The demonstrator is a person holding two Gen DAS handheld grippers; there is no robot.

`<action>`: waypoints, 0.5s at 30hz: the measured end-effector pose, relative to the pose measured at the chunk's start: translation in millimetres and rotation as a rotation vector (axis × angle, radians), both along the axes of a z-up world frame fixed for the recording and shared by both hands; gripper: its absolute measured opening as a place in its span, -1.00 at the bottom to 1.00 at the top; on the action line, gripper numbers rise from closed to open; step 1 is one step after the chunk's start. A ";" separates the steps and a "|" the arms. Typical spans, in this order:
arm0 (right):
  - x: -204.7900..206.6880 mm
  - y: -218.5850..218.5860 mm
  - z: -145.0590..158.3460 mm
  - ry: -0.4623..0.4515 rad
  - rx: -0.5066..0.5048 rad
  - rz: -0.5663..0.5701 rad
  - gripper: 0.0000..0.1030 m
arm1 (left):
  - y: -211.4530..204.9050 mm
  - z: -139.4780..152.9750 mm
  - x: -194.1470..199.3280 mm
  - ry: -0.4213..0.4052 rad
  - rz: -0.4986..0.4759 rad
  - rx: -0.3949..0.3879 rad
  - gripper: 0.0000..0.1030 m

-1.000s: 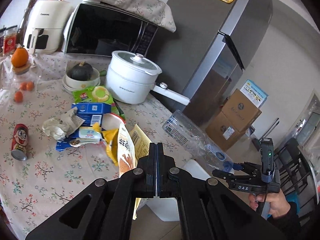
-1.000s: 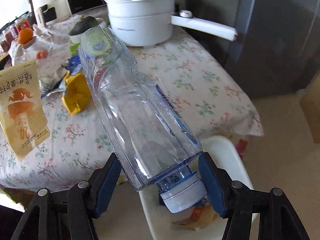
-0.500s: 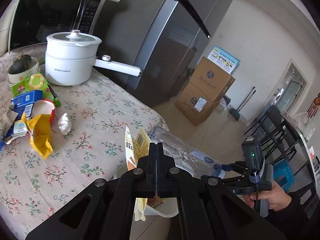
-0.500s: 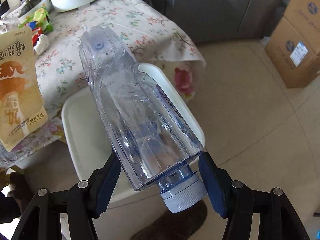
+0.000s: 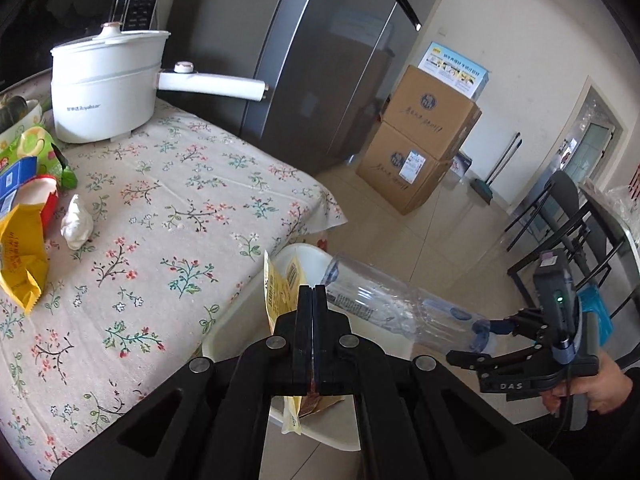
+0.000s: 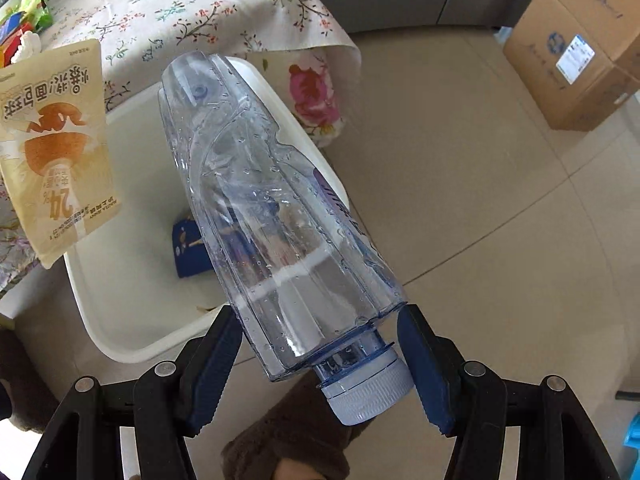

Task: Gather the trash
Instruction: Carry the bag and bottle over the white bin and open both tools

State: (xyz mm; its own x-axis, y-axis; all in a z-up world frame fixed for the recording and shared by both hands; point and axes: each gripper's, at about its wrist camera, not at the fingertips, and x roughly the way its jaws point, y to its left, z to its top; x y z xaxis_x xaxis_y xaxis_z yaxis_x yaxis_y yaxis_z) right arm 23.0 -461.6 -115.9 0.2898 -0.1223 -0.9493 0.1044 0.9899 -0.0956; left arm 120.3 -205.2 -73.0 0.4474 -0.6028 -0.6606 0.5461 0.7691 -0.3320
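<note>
Halfway-ish: left gripper (image 5: 313, 300) pinching snack pouch (image 6: 52, 140), right gripper (image 6: 320, 360) clamping bottle (image 6: 276, 216), both over bin (image 6: 120, 344) mid-frame; wrappers (image 5: 20, 248) waiting far left on table (image 5: 180, 216).

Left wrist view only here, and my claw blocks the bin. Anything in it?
Observer: Yes, a dark blue packet lies on the floor of the white bin.
Operator: Is my pouch over the bin?
Observer: Only partly. From the right wrist view, the pouch in the left claw overlaps the bin's table-side rim, not its middle.
Operator: Is the bottle capped?
Observer: Yes, the white cap is on. The right claw clamps the bottle just above it.
</note>
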 end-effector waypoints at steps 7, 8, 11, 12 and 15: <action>0.6 3.0 -5.4 0.021 -0.013 0.013 0.35 | -5.2 -23.1 9.9 0.067 0.009 0.115 -0.49; 0.9 3.3 -5.7 0.024 -0.015 0.014 0.35 | -4.1 -22.8 9.7 0.066 0.019 0.136 -0.26; 2.8 5.3 -6.9 0.036 -0.018 0.019 0.35 | 4.4 -21.3 9.9 0.065 0.075 0.195 0.48; 3.5 6.2 -7.5 0.040 -0.020 0.021 0.35 | 8.2 -20.6 10.9 0.075 0.088 0.209 0.48; 6.8 9.9 -9.6 0.052 -0.026 0.032 0.35 | 21.6 -18.6 13.1 0.098 0.124 0.252 0.52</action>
State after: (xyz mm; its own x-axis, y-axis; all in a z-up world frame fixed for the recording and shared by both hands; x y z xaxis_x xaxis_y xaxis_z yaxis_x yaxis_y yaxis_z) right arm 29.8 -451.7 -125.4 0.2447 -0.1385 -0.9597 0.0666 0.9898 -0.1259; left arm 133.4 -183.6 -91.6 0.4341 -0.3588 -0.8263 0.4171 0.8931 -0.1686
